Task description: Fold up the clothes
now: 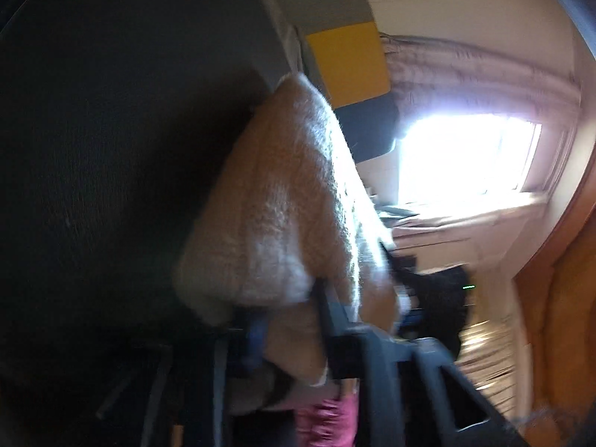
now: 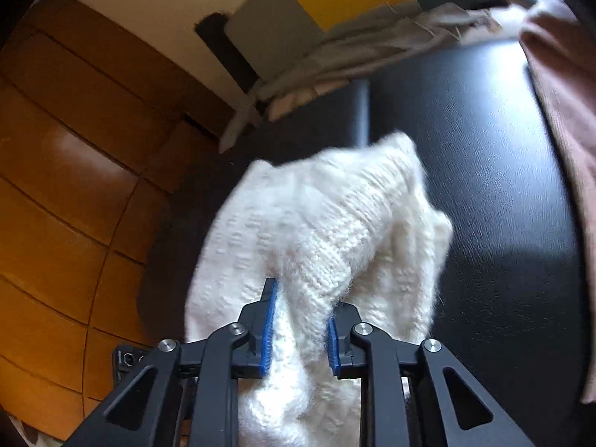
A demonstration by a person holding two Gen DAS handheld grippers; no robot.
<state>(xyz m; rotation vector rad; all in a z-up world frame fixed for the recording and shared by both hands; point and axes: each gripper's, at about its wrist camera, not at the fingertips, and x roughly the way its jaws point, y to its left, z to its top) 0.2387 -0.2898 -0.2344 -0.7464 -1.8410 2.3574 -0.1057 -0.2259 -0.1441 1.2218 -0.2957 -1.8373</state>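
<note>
A white fluffy knit garment (image 2: 320, 231) hangs bunched between the blue pads of my right gripper (image 2: 301, 320), which is shut on it above a black leather surface (image 2: 476, 171). In the left wrist view the same knit garment (image 1: 283, 201) looks cream and backlit; it fills the middle and drapes over my left gripper (image 1: 290, 316), whose fingers are shut on its lower edge. The view is tilted and blurred. One blue pad (image 1: 257, 335) shows under the fabric.
A pink-brown cloth (image 2: 558, 111) lies on the right of the black surface. Grey-white fabrics (image 2: 357, 52) are heaped at its far edge. Wooden cabinet panels (image 2: 67, 171) stand to the left. A bright window (image 1: 465, 156) and a yellow-grey panel (image 1: 350, 63) show behind. A magenta cloth (image 1: 327, 421) is below.
</note>
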